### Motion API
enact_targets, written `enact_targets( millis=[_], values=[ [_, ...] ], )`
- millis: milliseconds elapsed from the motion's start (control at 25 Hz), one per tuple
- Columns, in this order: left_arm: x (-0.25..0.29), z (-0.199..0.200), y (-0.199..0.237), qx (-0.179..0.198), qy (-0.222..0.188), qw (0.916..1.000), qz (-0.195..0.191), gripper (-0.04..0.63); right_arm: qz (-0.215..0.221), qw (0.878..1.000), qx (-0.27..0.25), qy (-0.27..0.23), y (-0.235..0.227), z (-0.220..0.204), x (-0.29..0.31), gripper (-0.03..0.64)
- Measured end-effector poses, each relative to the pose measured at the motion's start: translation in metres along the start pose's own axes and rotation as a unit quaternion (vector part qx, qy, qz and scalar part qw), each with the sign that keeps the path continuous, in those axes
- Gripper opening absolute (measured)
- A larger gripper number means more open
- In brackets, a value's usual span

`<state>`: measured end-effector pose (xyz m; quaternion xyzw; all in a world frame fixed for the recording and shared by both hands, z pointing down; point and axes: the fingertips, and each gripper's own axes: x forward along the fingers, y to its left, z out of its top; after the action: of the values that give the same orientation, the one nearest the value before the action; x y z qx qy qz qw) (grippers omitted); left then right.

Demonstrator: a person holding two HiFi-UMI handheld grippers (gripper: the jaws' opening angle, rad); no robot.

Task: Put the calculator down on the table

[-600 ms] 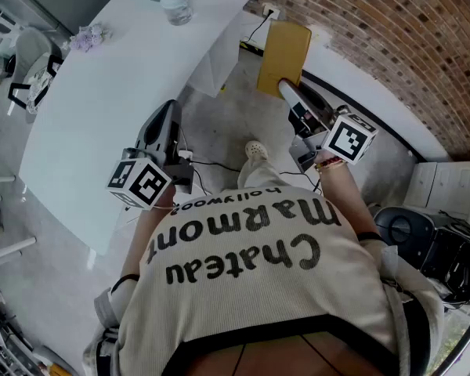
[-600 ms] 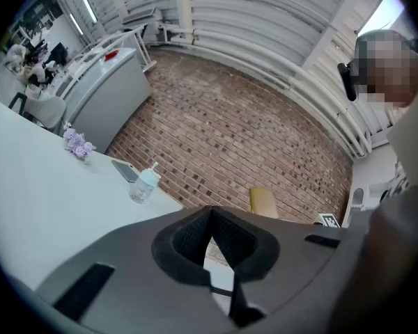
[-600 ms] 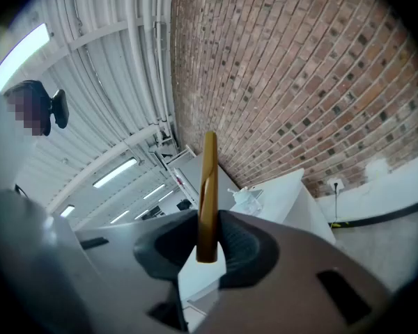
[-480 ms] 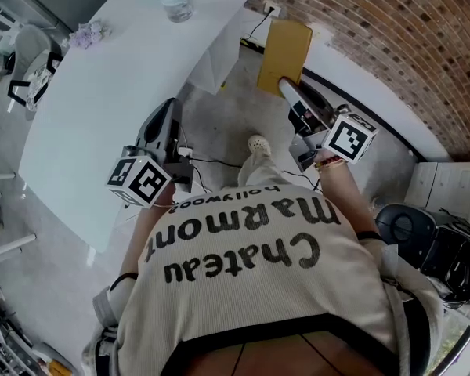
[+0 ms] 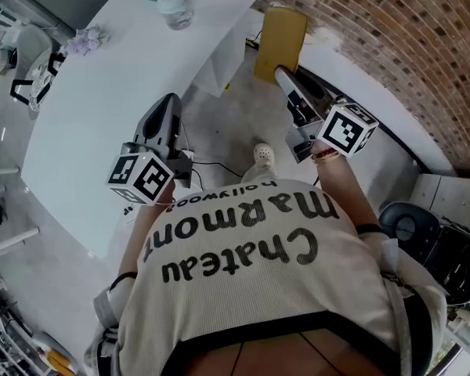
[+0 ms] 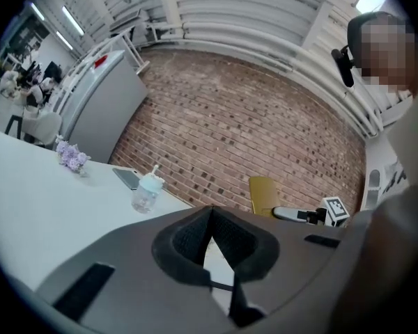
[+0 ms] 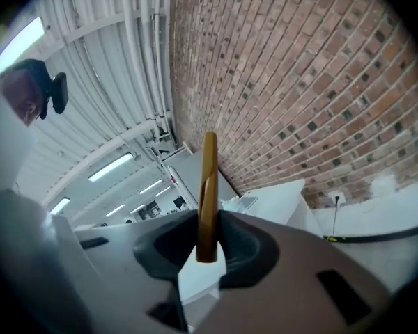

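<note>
First, at the upper left of the head view, the white bench (image 5: 94, 108) carries a small bottle (image 5: 175, 5) and is bare nearer the person. Lower, left of centre, the left gripper (image 5: 170, 102) points level, its fingers (image 6: 188, 241) pressed together on nothing. Right of centre, the right gripper (image 5: 282, 75) has its fingers (image 7: 245, 245) closed on the near end of the calculator (image 5: 280, 41), a thin mustard slab. The calculator juts past them toward the brick wall (image 5: 392, 37), off the bench and above the floor (image 5: 235, 124). It looks light, stiff and smooth-cased, so probably slippery and apt to pivot in this end grip. A hold nearer its middle, across the flat faces, would likely be steadier.
</note>
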<state>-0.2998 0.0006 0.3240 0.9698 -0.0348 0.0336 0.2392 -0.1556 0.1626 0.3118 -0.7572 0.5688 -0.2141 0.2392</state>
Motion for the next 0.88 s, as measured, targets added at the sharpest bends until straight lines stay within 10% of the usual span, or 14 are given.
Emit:
enact_targets(
  millis=[880],
  values=[
    [0.192, 0.000, 0.001, 0.002, -0.043, 0.9885, 0.145, 0.003, -0.052, 0.994, -0.088, 0.048, -0.175, 0.122, 0.057, 0.091]
  ],
)
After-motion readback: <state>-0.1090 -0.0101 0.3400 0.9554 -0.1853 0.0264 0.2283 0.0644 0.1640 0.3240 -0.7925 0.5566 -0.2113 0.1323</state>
